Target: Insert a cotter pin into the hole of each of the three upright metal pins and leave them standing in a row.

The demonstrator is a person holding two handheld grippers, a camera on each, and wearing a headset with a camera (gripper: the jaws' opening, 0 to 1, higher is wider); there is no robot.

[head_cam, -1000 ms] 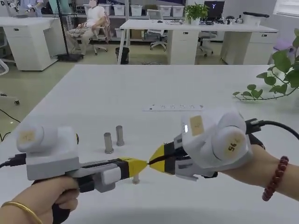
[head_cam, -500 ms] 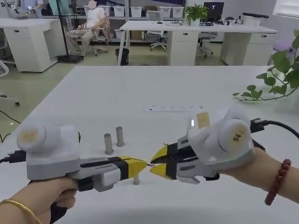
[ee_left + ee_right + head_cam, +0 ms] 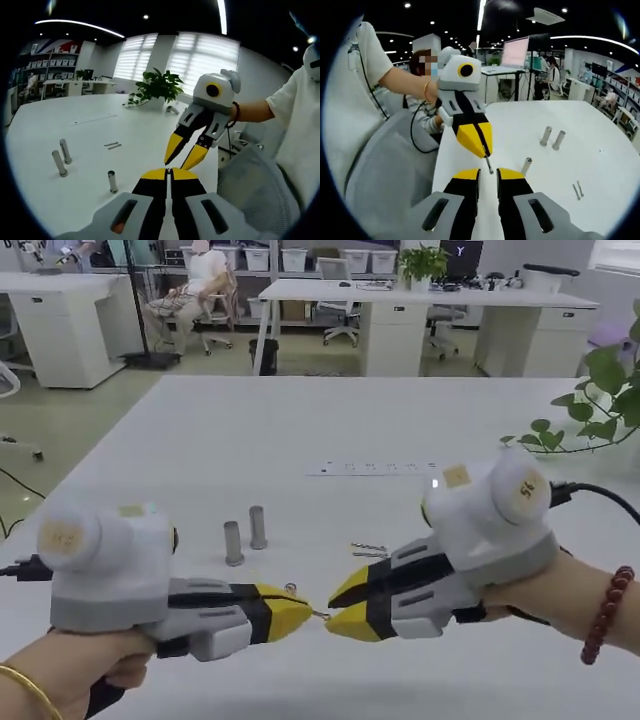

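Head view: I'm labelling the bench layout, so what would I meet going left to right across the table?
Front metal pin → rear metal pin → third metal pin, top just showing → loose cotter pins → plant.

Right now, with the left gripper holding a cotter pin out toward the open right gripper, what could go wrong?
1. The cotter pin is pinched only at the very tip of the left gripper, in mid-air, with the right gripper open around it. A misjudged handover could drop it.
2. The nearest metal pin stands loose close to both grippers' tips. A low sweep could topple it.
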